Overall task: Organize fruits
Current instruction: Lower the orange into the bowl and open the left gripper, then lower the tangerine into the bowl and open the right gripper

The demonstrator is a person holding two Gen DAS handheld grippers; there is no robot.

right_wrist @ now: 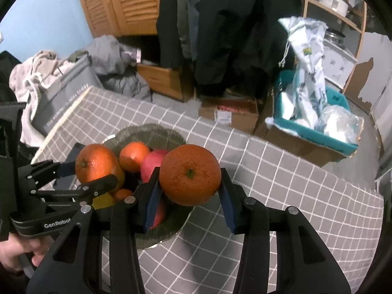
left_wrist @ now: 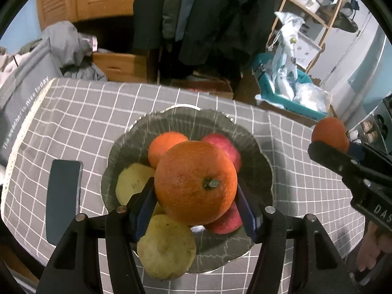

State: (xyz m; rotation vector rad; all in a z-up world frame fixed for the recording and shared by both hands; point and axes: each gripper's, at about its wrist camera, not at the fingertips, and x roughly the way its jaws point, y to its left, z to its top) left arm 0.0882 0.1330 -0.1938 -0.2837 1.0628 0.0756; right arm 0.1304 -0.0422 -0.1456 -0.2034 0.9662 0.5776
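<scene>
My left gripper (left_wrist: 196, 193) is shut on a large orange (left_wrist: 196, 181) and holds it over a grey glass bowl (left_wrist: 259, 159). In the bowl lie a small orange (left_wrist: 163, 145), red apples (left_wrist: 225, 144) and yellow pears (left_wrist: 166, 247). My right gripper (right_wrist: 189, 191) is shut on another orange (right_wrist: 189, 174), held just right of the bowl (right_wrist: 152, 132) above the table. In the left wrist view the right gripper (left_wrist: 343, 156) shows at the right edge with its orange (left_wrist: 329, 132). In the right wrist view the left gripper (right_wrist: 80, 176) shows at left with its orange (right_wrist: 96, 163).
A dark phone (left_wrist: 63, 196) lies on the grey checked tablecloth (left_wrist: 306, 196) left of the bowl. Beyond the far table edge are a grey bag (right_wrist: 63, 98), cardboard boxes (right_wrist: 230, 112), a teal bin (right_wrist: 311, 132) with plastic bags, and hanging coats (right_wrist: 232, 24).
</scene>
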